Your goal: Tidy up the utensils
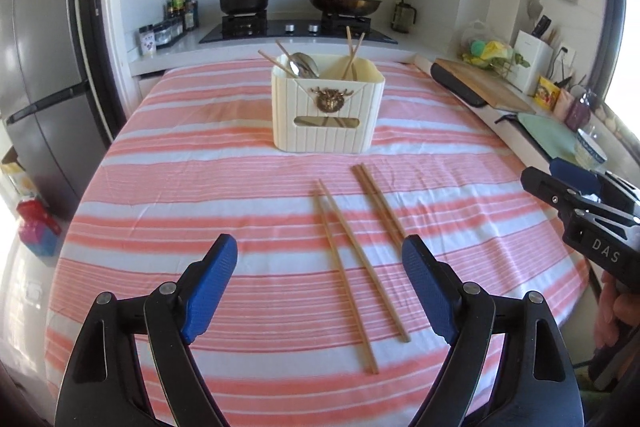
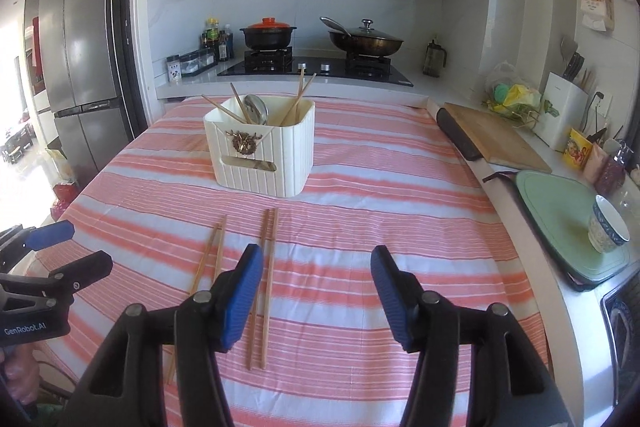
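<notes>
two chopstick pairs (image 1: 362, 247) lie near the holder (image 1: 326, 107) on the striped tabletop (image 1: 200, 187); both tongs, left (image 1: 320, 291) and right (image 2: 316, 297), gape empty, so close squarely across one pair.

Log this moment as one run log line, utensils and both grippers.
left gripper: open, empty | right gripper: open, empty | two chopstick pairs: on tablecloth | utensil holder: holds spoon, chopsticks

Your left gripper (image 1: 320, 281) points downward with its blue pads (image 1: 212, 291) spread wide and nothing between them. Your right gripper (image 2: 317, 291) sits just beside it, jaws parted less widely, also empty. Your hand (image 1: 612, 311) grips its handle.
</notes>
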